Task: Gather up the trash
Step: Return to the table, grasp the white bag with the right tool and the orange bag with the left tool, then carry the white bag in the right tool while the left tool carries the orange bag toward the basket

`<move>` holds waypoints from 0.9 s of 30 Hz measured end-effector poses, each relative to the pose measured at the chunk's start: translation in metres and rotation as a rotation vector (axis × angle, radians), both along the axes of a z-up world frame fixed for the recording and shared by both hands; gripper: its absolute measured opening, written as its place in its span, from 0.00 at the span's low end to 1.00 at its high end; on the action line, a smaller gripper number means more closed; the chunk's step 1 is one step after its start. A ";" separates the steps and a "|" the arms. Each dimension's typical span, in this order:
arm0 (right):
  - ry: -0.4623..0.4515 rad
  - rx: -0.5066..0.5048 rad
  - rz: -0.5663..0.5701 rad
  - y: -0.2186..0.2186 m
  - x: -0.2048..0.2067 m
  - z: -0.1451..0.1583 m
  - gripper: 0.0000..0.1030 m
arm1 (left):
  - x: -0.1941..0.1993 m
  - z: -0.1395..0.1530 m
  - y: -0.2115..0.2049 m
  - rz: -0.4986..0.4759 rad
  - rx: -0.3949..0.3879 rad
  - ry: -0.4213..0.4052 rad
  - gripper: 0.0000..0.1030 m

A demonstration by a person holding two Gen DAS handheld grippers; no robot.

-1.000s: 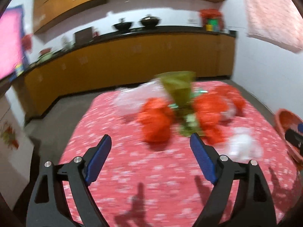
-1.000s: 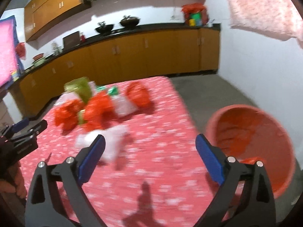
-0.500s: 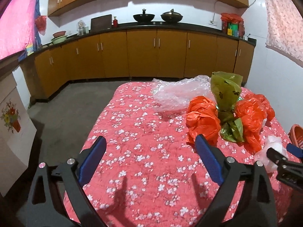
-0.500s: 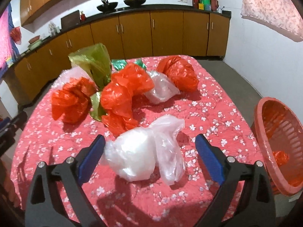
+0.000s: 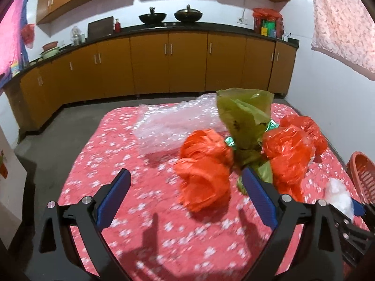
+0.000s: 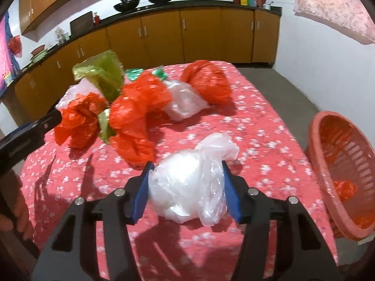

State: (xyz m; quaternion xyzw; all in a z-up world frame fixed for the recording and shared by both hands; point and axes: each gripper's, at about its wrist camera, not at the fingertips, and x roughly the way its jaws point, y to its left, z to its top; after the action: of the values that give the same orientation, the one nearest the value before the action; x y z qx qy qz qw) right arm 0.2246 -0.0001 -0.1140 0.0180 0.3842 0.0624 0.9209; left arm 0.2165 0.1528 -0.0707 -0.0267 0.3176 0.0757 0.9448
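Note:
Crumpled plastic bags lie on a table with a red flowered cloth (image 5: 145, 182). My right gripper (image 6: 186, 171) has its blue pads on both sides of a white plastic bag (image 6: 187, 185), closed against it. My left gripper (image 5: 185, 182) is open and empty, its tips just short of an orange bag (image 5: 204, 175). Behind that stand a green bag (image 5: 243, 117), a second orange bag (image 5: 288, 154) and bubble wrap (image 5: 173, 126). An orange basket (image 6: 339, 159) stands off the table's right edge with orange scraps inside.
Another orange bag (image 6: 208, 84) and a clear bag (image 6: 185, 100) lie at the table's far side. Kitchen cabinets (image 5: 168, 63) and a counter with woks run along the back wall. The floor is bare grey concrete. The left gripper shows in the right wrist view (image 6: 30, 131).
My right gripper moved forward over the white bag and narrowed around it. My left gripper shifted right, toward the near orange bag.

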 end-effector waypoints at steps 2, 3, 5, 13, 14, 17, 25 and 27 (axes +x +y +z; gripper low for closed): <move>0.004 0.009 -0.023 -0.010 0.000 0.000 0.53 | 0.011 -0.004 -0.001 -0.006 -0.001 0.022 0.92; 0.006 0.014 -0.033 -0.014 -0.001 0.000 0.53 | 0.018 -0.007 -0.002 -0.006 0.006 0.039 0.88; 0.007 0.022 -0.048 -0.022 -0.001 0.001 0.53 | 0.029 -0.011 -0.005 -0.009 0.020 0.067 0.83; 0.003 0.023 -0.042 -0.030 -0.003 0.002 0.53 | 0.053 -0.025 -0.007 -0.020 0.000 0.150 0.58; 0.004 0.022 -0.041 -0.030 -0.003 0.002 0.53 | 0.054 -0.026 -0.007 -0.021 -0.004 0.157 0.53; 0.005 0.019 -0.039 -0.032 -0.004 0.003 0.52 | 0.052 -0.026 -0.008 -0.020 0.000 0.153 0.46; 0.000 0.013 -0.038 -0.032 -0.007 0.004 0.52 | 0.031 -0.021 -0.005 -0.007 0.011 0.134 0.43; -0.002 0.009 -0.036 -0.031 -0.009 0.006 0.52 | 0.024 -0.020 -0.005 -0.007 0.016 0.130 0.43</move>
State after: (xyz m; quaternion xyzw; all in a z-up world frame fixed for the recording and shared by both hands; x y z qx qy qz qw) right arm 0.2153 -0.0307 -0.1081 0.0290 0.3825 0.0474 0.9223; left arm 0.2406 0.1482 -0.0911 -0.0132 0.3780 0.0765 0.9226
